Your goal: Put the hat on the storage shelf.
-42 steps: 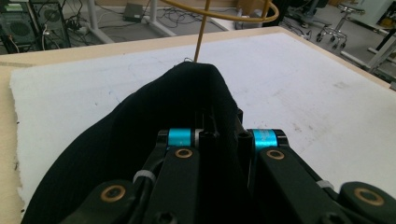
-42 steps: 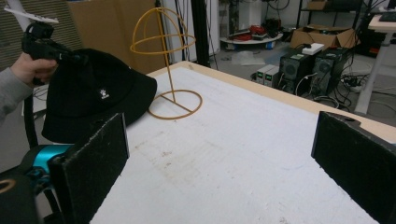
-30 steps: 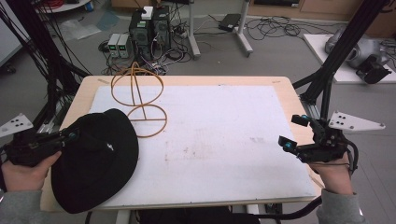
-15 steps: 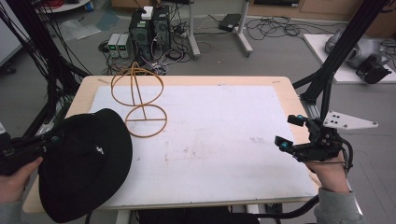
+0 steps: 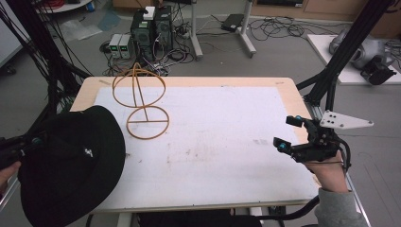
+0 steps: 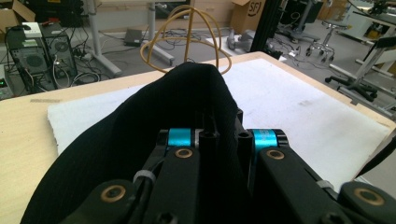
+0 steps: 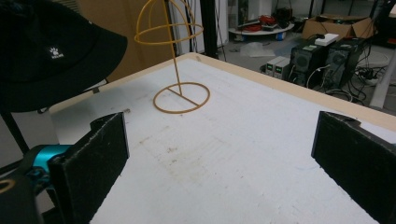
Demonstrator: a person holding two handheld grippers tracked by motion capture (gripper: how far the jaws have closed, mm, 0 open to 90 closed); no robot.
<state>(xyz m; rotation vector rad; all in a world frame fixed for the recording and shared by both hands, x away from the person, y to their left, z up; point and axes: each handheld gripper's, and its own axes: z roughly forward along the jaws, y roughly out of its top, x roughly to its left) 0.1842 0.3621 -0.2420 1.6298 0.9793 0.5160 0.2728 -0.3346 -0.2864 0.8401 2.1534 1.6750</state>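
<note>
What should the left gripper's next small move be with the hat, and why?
Probably carry the black hat up and across toward the yellow wire stand. The left gripper is shut on the hat's brim, the hat hangs at the table's left edge, and the stand's domed top is bare. The right gripper is open and apart from both.

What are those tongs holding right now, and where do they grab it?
The left tongs are shut on the brim of the black hat. The right tongs stand open over the table, holding nothing.
</note>
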